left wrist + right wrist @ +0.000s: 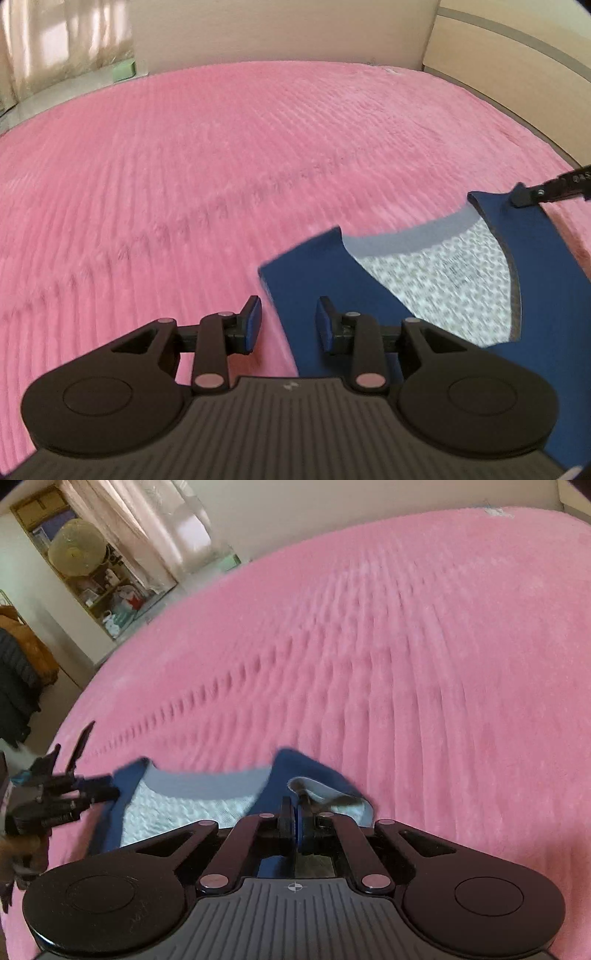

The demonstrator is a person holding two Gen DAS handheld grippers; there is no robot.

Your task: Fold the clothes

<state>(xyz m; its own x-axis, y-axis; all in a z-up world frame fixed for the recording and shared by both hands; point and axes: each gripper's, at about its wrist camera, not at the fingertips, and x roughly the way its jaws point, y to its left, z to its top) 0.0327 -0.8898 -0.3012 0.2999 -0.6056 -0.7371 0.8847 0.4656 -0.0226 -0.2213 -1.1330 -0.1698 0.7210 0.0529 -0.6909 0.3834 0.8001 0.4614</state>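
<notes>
Clamping on navy fabric, the right gripper [298,821] has its blue pads pressed together at the garment's shoulder, beside the neckline; cloth bunches up just ahead of the fingertips, w/ a grey-lined fold curled to the right of them. In the left wrist view the same gripper's tip [522,197] sits on the far shoulder strip of the garment.

Left gripper [288,325]: jaws part-open, narrow gap, nothing pinched. Its right-hand pad [325,325] lies over the navy cloth near the near-side shoulder; its left-hand pad [253,325] is over bare bedding, so the garment's edge runs between the two. No pad contact w/ the fabric can be confirmed.

Navy top [317,273]: lying on the bed at lower right of the left wrist view, neck opening facing the far side, grey collar band [406,236] and white patterned inner lining [443,280] exposed. Printed label text inside is too blurred to read.

Pink ribbed blanket [221,166] covers the whole bed; a line of small dents crosses it diagonally. Beige headboard panel [498,55] at far right. Curtains [55,44] at far left. Right wrist view: open shelving w/ clutter [85,565] and hanging coats [18,657] beyond the bed's left edge.
</notes>
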